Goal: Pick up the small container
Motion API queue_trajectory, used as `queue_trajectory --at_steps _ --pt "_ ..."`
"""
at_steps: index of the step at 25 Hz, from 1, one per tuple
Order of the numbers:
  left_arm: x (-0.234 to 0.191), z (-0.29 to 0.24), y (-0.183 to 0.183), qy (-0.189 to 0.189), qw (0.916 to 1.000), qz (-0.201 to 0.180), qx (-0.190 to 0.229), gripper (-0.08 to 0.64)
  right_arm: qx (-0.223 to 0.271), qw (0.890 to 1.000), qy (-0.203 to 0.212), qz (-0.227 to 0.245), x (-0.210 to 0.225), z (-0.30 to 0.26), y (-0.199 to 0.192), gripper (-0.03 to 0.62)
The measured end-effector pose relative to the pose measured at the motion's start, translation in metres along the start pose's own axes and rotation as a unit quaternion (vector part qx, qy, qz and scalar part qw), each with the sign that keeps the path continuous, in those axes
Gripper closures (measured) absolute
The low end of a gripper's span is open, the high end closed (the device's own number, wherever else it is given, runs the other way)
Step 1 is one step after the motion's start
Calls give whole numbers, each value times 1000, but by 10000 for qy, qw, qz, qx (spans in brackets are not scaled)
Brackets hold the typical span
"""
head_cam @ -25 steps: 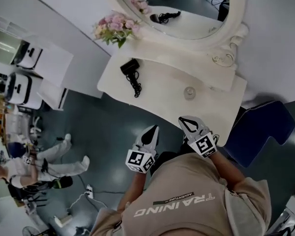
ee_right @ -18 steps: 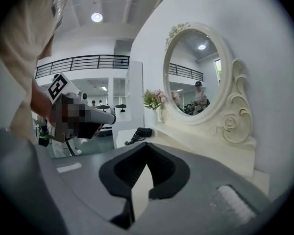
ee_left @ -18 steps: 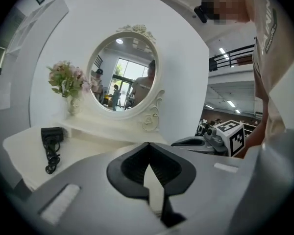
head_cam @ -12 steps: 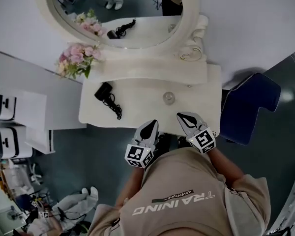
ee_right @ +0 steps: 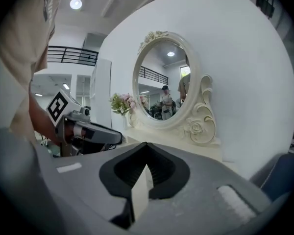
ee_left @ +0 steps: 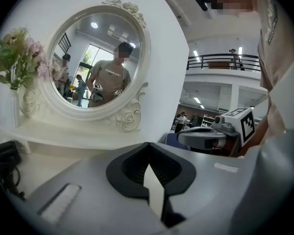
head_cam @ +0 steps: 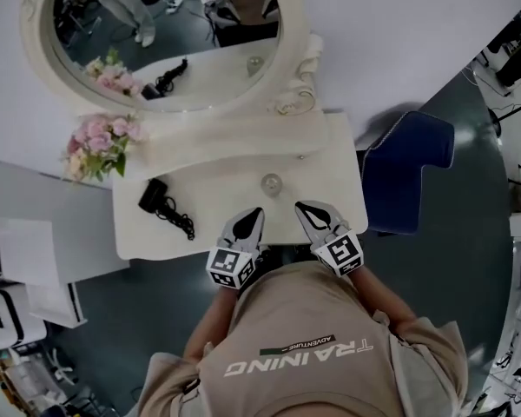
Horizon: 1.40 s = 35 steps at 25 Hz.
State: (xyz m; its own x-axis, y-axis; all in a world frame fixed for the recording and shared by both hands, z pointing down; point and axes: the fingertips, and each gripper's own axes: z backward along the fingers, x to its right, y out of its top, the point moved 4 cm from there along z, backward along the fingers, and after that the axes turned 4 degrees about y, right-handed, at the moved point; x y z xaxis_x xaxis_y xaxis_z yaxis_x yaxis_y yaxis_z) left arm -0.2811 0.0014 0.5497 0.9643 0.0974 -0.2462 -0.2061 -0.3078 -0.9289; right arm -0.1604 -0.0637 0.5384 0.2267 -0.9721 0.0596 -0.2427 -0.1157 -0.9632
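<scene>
Looking down in the head view, the person has stepped up to the dressing table (head_cam: 337, 189), so the small container (head_cam: 271, 182) now stands just beyond the left gripper (head_cam: 252, 220) and right gripper (head_cam: 311, 215). It has bare top around it, with the hair dryer (head_cam: 152, 196) well apart on the left and the mirror shelf (head_cam: 226, 142) behind. The left gripper view shows jaws closed on nothing. The right gripper view shows the same, so I judge one must open before reaching.

My right gripper (ee_right: 146, 147) fills the foreground, its jaws closed tip to tip with nothing between them. Beyond it stands an oval mirror (ee_right: 164, 80) in a carved white frame, with pink flowers (ee_right: 120, 103) beside it on the cream tabletop (ee_right: 134, 135) — and the left gripper (ee_right: 112, 137) alongside at the left.
</scene>
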Motion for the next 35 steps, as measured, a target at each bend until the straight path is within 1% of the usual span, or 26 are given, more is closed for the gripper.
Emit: queue_trajectory --at_steps 2,4,6,10,13,15,17,20,22,24,26,28,31,35 --pt "4 -7 -3 -179 9998 -48 -77 543 -38 9995 -163 -286 3 6 -5 589" --pt "3 -14 -5 -260 9995 -135 -147 543 -10 9986 -319 -414 8 7 -4 589" --pt "0 -21 -10 -280 9992 -176 -218 543 10 9987 -389 -340 9 8 0 589" --pt "-3 -33 -32 -347 9985 -81 -426 543 -112 9993 -352 -41 8 15 -1 589" --pt "-13 -45 -41 -184 9978 -175 -614 520 -94 9993 -337 -141 16 14 -3 589" --pt "-23 -52 -48 20 9974 -191 -698 485 -46 9993 -332 -159 18 15 -3 589" --pt "-32 -57 -58 165 9964 -184 -814 427 -22 9994 -333 -110 17 16 -4 589" --pt "-36 -67 -73 97 9934 -204 -1120 322 -125 9989 -396 -196 20 20 -16 589" --pt "-39 -76 -82 82 9905 -354 -1327 291 -113 9987 -435 -252 24 22 -17 589" --pt "-43 -86 -89 102 9870 -633 -1475 276 -120 9984 -494 -249 29 25 -18 589" --pt "-45 -96 -95 83 9836 -891 -1563 250 -147 9979 -580 -263 36 29 -21 589" --pt "-47 -105 -100 64 9811 -1066 -1617 247 -154 9970 -667 -350 44 32 -24 589" --pt "-50 -117 -102 111 9791 -1238 -1610 239 -174 9955 -757 -538 52 37 -25 589" --pt "-56 -130 -106 20 9776 -1366 -1599 241 -187 9946 -789 -641 58 35 -25 589"
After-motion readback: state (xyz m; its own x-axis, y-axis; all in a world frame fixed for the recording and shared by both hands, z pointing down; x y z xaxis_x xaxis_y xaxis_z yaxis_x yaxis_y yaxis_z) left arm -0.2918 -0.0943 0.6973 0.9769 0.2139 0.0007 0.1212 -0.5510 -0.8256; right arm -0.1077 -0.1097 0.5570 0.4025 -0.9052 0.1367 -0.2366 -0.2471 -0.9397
